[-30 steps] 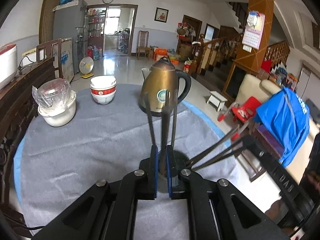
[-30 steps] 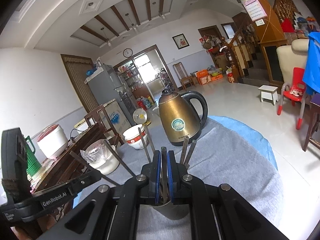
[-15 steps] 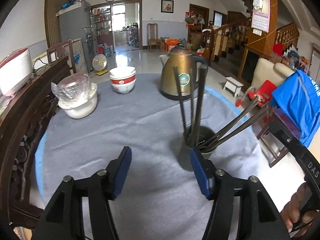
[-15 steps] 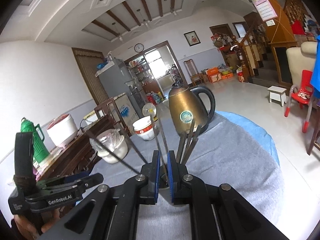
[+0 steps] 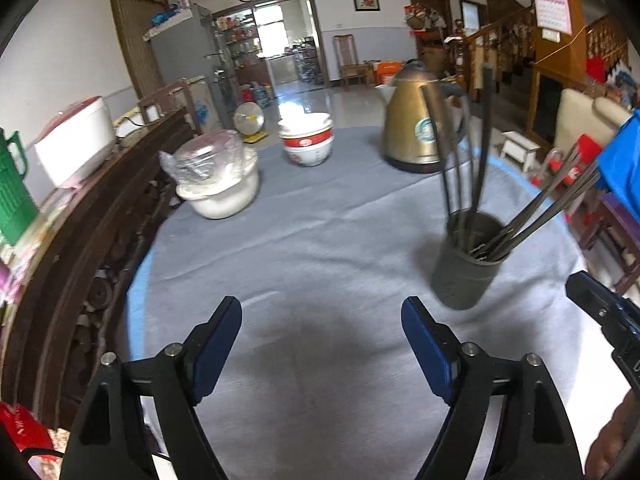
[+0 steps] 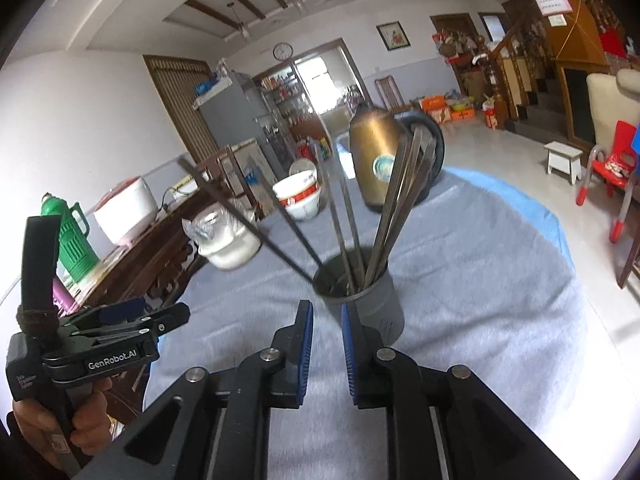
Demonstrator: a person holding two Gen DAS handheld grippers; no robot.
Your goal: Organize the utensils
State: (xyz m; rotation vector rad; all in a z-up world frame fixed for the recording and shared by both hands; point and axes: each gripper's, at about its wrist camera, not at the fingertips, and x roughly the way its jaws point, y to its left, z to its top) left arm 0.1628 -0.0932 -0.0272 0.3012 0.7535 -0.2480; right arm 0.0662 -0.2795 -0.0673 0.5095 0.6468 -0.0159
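A dark grey cup [image 5: 468, 262] stands upright on the grey tablecloth [image 5: 320, 240] and holds several dark chopsticks [image 5: 480, 152] that fan out of it. My left gripper [image 5: 322, 320] is wide open and empty, low over the cloth, left of the cup. In the right wrist view the cup [image 6: 364, 304] with its chopsticks [image 6: 392, 208] stands just beyond my right gripper [image 6: 326, 312], whose jaws are slightly apart and hold nothing. The left gripper [image 6: 132, 320] also shows at the left of the right wrist view.
A brass kettle [image 5: 416, 128] stands at the far side of the table. A stack of red-and-white bowls [image 5: 307, 142] and a white pot with a plastic-wrapped bowl [image 5: 218, 184] stand at the back left. A dark wooden sideboard [image 5: 80, 248] runs along the left edge.
My left gripper opened, let go of a chopstick in the cup and pulled back to the left. My right gripper opened slightly, released its chopstick and drew back from the cup.
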